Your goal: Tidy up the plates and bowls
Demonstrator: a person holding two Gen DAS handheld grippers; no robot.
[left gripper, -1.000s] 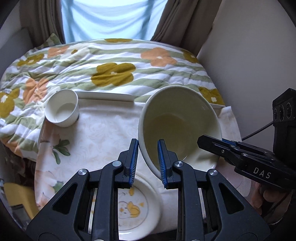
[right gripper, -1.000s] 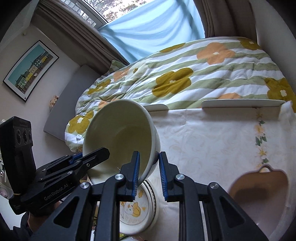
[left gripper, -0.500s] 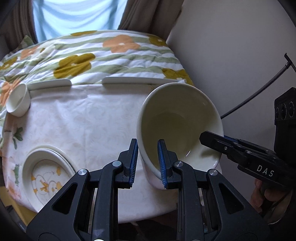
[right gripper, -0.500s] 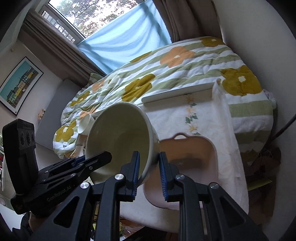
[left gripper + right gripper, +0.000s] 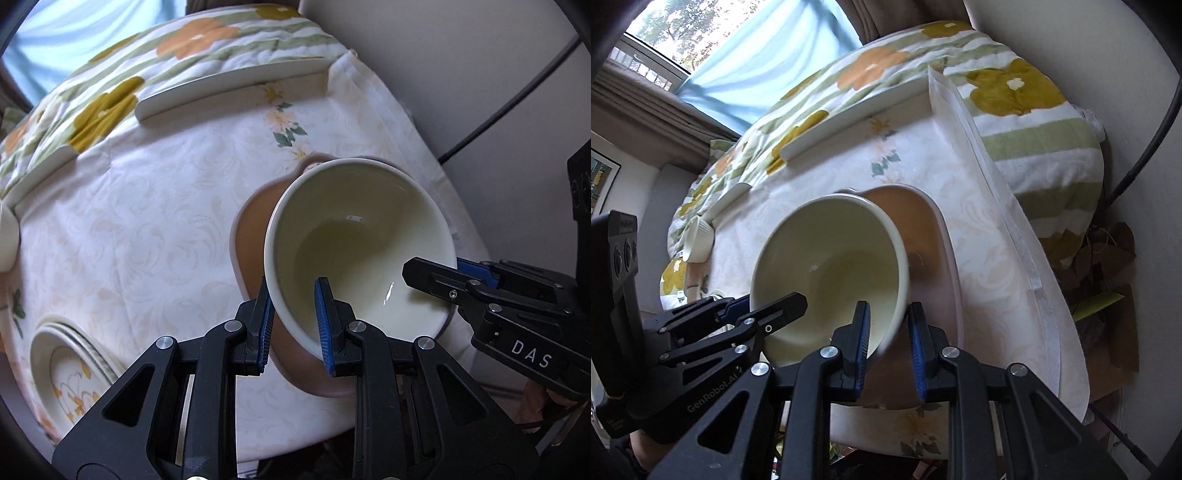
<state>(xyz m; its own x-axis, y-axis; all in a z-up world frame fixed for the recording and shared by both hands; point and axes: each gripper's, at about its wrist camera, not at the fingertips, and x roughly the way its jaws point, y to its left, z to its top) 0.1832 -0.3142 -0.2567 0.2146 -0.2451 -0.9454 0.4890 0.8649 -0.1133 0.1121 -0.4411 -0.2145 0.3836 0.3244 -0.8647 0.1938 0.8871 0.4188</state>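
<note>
The left gripper point(image 5: 294, 325) and the right gripper point(image 5: 888, 341) each clamp narrow fingers on opposite rims of a glossy cream bowl point(image 5: 354, 251), held tilted over a matte brown handled dish point(image 5: 923, 236) it largely hides on the cloth-covered tabletop point(image 5: 129, 240).

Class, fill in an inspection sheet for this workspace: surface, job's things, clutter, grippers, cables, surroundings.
Surface: table under a pale floral tablecloth.
Job's things: cream bowl held tilted over a brown handled dish; stack of patterned plates at the near left; small white cup at the far left.
Clutter: nothing seen.
Grippers: left gripper and right gripper each shut on the bowl's rim, opposite sides.
Cables: black cable against the wall.
Surroundings: flowered quilt, curtained window.
</note>
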